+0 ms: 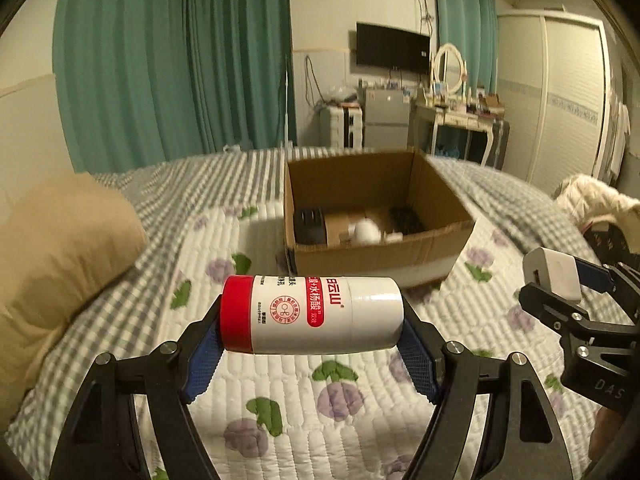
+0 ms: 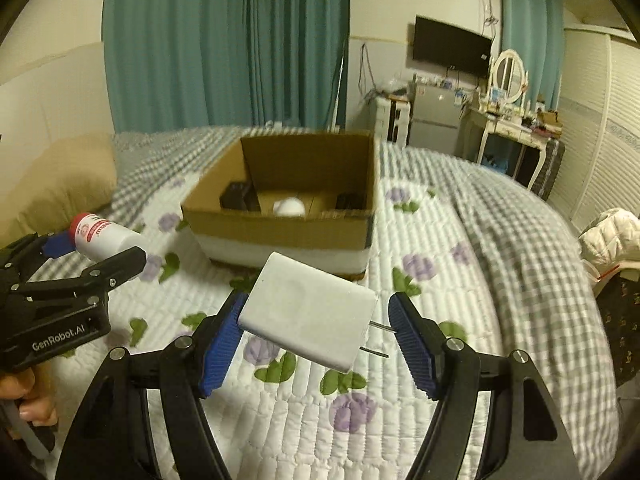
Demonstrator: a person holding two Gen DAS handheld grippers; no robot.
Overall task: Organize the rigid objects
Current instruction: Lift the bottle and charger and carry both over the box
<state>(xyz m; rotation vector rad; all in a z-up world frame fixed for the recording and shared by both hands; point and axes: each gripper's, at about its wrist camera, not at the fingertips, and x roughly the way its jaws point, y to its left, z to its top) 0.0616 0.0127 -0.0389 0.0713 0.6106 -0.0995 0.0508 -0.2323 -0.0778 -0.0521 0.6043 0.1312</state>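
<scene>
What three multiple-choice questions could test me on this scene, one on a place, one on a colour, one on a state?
1. Where does the cardboard box stand?
A. on the bed quilt
B. on the dressing table
C. on the floor

2. What colour is the cap of the white bottle?
A. green
B. red
C. black

3. How is the white charger placed?
A. lying inside the box
B. resting on the pillow
C. between the right gripper's fingers, above the quilt

Answers: 1 A, flowered quilt shows all round it. 2 B, the end in the left gripper is red. 3 C, blue pads flank it, prongs pointing right.
</scene>
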